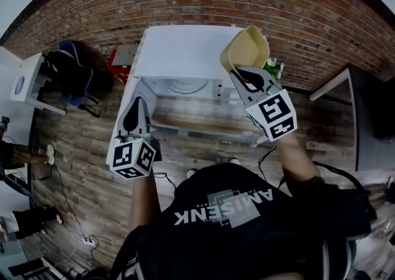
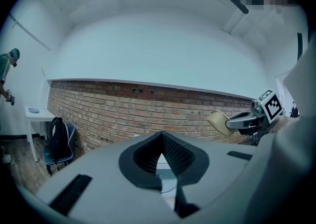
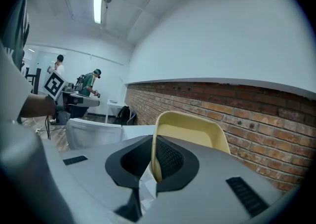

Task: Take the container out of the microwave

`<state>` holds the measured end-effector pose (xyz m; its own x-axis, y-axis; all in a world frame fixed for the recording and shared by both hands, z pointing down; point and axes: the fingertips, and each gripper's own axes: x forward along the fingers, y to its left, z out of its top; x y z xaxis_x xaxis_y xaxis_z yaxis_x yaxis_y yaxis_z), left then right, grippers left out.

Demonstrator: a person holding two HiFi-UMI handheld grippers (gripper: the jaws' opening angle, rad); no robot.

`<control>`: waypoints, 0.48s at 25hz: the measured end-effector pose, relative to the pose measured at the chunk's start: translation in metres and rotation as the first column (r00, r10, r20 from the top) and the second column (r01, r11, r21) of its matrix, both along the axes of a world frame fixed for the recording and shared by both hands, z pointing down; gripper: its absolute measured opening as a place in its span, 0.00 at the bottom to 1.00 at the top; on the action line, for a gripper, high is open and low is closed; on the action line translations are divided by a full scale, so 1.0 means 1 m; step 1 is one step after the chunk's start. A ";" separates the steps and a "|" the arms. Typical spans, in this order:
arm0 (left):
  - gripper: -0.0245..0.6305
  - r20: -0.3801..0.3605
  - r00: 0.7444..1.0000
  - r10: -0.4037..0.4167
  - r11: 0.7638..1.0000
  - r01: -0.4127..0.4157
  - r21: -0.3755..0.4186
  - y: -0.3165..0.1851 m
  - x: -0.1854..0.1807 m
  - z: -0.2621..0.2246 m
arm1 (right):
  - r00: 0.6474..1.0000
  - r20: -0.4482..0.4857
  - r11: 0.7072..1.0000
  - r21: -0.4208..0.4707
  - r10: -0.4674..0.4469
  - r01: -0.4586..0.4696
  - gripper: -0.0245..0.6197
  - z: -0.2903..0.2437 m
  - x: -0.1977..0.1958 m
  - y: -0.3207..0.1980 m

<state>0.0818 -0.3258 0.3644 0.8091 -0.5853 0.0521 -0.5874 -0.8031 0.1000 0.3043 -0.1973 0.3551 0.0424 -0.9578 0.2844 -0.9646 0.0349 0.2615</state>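
A white microwave stands against the brick wall, its door hanging open toward me. My right gripper is shut on the rim of a pale yellow container, which hangs tilted in the air over the microwave's right side. The right gripper view shows that rim pinched between the pads, with the container standing up beyond them. My left gripper is by the door's left corner, pointing level. Its jaws meet at the tips with nothing seen between them. The left gripper view also shows the container at the right.
A blue chair with a dark backpack and a small white table stand at the left. A red item lies beside the microwave. A white table edge is at the right. Cables trail over the wooden floor. People stand far off.
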 end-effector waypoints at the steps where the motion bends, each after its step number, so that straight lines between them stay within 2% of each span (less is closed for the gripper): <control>1: 0.06 -0.001 1.000 -0.006 1.000 0.006 0.002 0.000 -0.002 -0.001 | 1.000 0.000 1.000 0.005 0.012 -0.012 0.12 -0.001 0.002 0.002; 6: 0.06 0.001 1.000 -0.005 1.000 0.005 0.022 0.007 -0.003 -0.002 | 0.999 0.007 0.998 0.025 0.053 -0.053 0.12 -0.002 0.012 0.009; 12: 0.06 -0.007 1.000 -0.008 1.000 0.008 0.022 0.012 -0.010 0.000 | 0.998 0.007 0.998 0.036 0.060 -0.060 0.12 -0.001 0.007 0.011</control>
